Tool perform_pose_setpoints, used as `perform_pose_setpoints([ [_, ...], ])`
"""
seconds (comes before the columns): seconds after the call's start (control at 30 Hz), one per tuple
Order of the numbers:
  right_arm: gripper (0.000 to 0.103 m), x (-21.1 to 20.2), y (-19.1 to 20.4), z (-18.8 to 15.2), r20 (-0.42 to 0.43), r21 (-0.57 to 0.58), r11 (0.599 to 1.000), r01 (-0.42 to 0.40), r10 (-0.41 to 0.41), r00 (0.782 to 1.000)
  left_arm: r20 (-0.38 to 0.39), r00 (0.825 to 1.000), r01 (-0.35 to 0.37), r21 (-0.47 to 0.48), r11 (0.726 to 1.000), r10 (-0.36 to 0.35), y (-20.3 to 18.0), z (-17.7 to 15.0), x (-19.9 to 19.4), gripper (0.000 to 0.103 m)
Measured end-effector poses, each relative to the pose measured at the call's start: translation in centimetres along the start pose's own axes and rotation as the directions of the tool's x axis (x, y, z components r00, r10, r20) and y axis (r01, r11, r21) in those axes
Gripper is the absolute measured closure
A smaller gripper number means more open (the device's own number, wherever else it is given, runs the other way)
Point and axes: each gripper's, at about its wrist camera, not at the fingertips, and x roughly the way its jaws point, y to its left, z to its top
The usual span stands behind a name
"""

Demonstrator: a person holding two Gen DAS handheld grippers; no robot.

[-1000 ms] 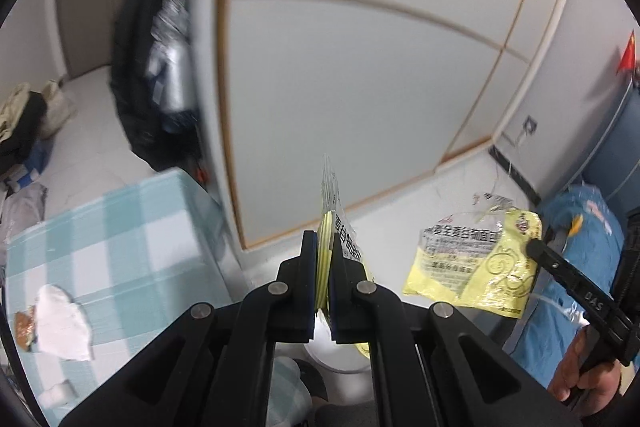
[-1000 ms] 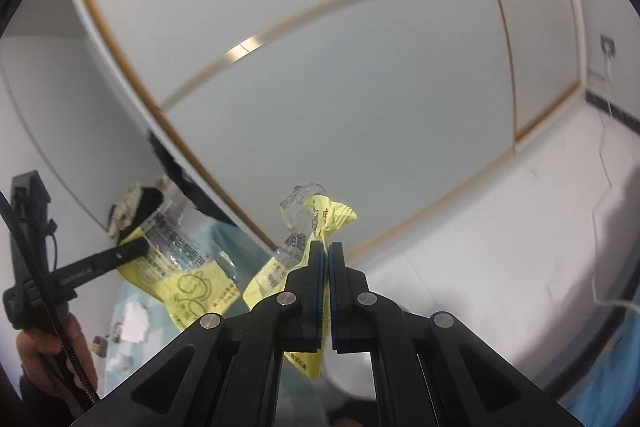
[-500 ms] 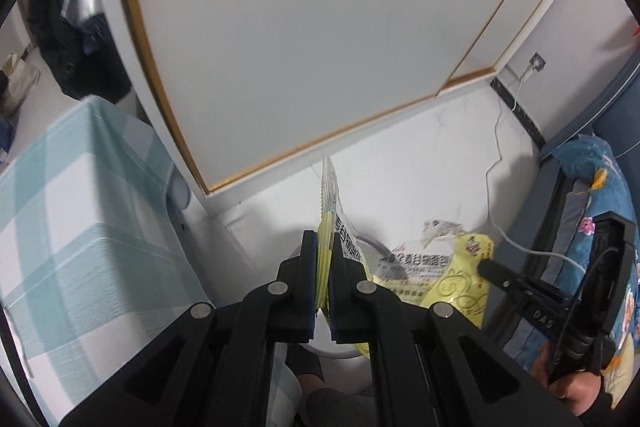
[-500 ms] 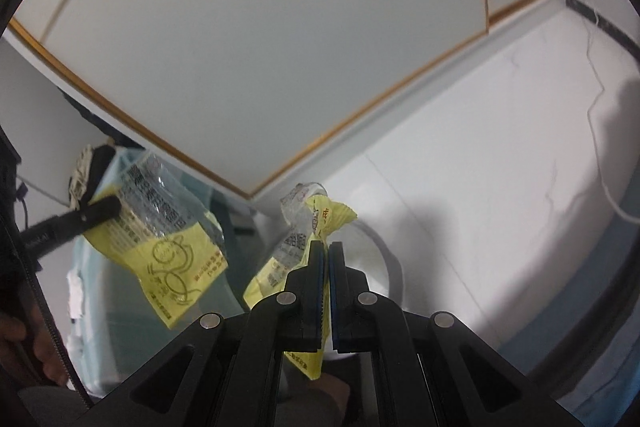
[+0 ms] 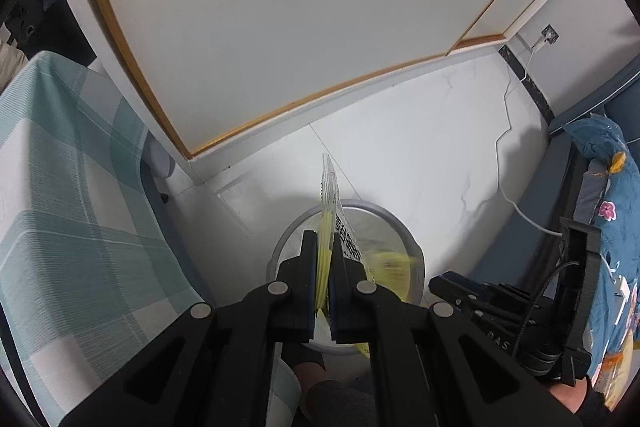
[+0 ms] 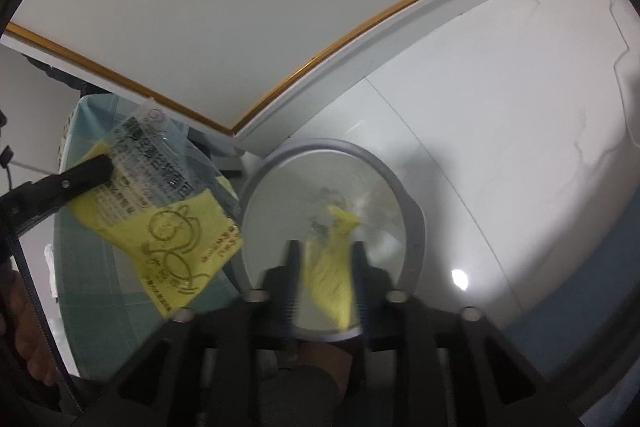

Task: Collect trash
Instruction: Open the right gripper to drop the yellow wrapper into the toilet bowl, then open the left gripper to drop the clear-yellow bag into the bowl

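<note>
**Wrappers held over the waste bin**

Wrappers are the trash here, two yellow and clear snack packets. Your left gripper (image 5: 324, 259) has its jaws pressed narrow on the first wrapper (image 5: 332, 211), which stands edge-on between the fingers and rises toward 12 o'clock in the left wrist view. From the right wrist view, that same wrapper (image 6: 160, 211) hangs flat at 9 o'clock, with a left finger (image 6: 80, 175) clamped on its upper corner, in front of the checked tablecloth (image 6: 100, 307).

Your right gripper (image 6: 326, 259) has its jaws spread wide. A second wrapper (image 6: 332, 267) sits blurred between the fingers, and you cannot tell whether it touches either one. It lies over the mouth of the round grey bin (image 6: 412, 227), which fills the centre of that view.

In the left wrist view the bin (image 5: 400, 227) lies directly beyond your left fingertips, with the blurred yellow packet (image 5: 390, 267) inside its rim at 3 o'clock of the held wrapper. Your right gripper (image 5: 444, 283) appears at 4 o'clock, beside the bin. White floor tiles (image 5: 420, 147) surround the bin, and the tablecloth (image 5: 72, 227) hangs at 9 o'clock.
</note>
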Motion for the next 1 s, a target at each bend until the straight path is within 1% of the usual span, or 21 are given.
perform_pose_setpoints([
  [0.03,0.063,-0.1,0.3,-0.2,0.001,-0.001,1.0,-0.001,0.001,1.0,-0.007,1.0,0.0,-0.002,1.0,0.0,0.0,0.0,0.3,0.102],
  [0.2,0.058,-1.2,-0.1,-0.4,0.019,0.014,1.0,0.007,-0.007,1.0,-0.051,0.999,0.004,0.0,1.0,-0.004,-0.2,-0.1,1.7,0.102],
  [0.27,0.05,-1.7,-0.4,-0.4,0.034,0.024,1.0,0.015,-0.016,0.999,-0.074,0.997,0.006,0.006,1.0,-0.006,-0.5,-0.2,2.2,0.102],
  [0.3,0.049,-2.1,-0.5,-0.3,0.044,0.031,0.999,0.017,-0.019,0.999,-0.082,0.997,0.008,0.008,1.0,-0.007,-0.6,-0.3,2.4,0.102],
  [0.37,0.042,-2.8,-0.8,-0.4,0.061,0.041,0.999,0.023,-0.026,0.998,-0.101,0.995,0.011,0.018,1.0,-0.009,-0.8,-0.4,2.6,0.102],
  [0.43,0.039,-3.1,-0.9,-0.3,0.073,0.052,0.998,0.028,-0.032,0.997,-0.119,0.993,0.026,0.027,0.999,-0.023,-1.0,-0.5,2.9,0.102],
  [0.53,0.038,-3.7,-1.2,-0.3,0.081,0.068,0.997,0.022,-0.027,0.996,-0.136,0.99,0.024,0.028,0.999,-0.02,-1.3,-0.5,3.3,0.102],
  [0.67,0.034,-3.4,-1.5,-0.3,0.084,0.079,0.997,0.016,-0.023,0.996,-0.152,0.988,0.011,0.013,1.0,-0.009,-1.1,-0.5,3.8,0.102],
  [0.73,0.032,-3.5,-1.5,-0.4,0.088,0.08,0.997,0.014,-0.021,0.996,-0.162,0.987,0.014,-0.008,1.0,-0.015,-0.8,-0.5,4.1,0.102],
  [0.77,0.03,-3.5,-1.4,-0.4,0.094,0.08,0.997,0.012,-0.019,0.995,-0.171,0.985,0.017,-0.012,1.0,-0.019,-0.8,-0.6,4.3,0.102],
  [0.87,0.026,-3.7,-1.2,-0.2,0.11,0.081,0.997,0.008,-0.017,0.994,-0.199,0.98,0.012,-0.016,1.0,-0.015,-0.7,-0.7,4.8,0.1],
  [0.97,0.023,-3.7,-1.0,-0.3,0.11,0.081,0.997,0.008,-0.017,0.994,-0.22,0.974,0.04,-0.033,0.999,-0.046,-0.7,-1.0,4.9,0.099],
  [1.0,0.023,-3.6,-1.0,-0.3,0.109,0.08,0.997,0.008,-0.017,0.994,-0.225,0.973,0.041,-0.035,0.999,-0.047,-0.7,-1.1,4.9,0.096],
])
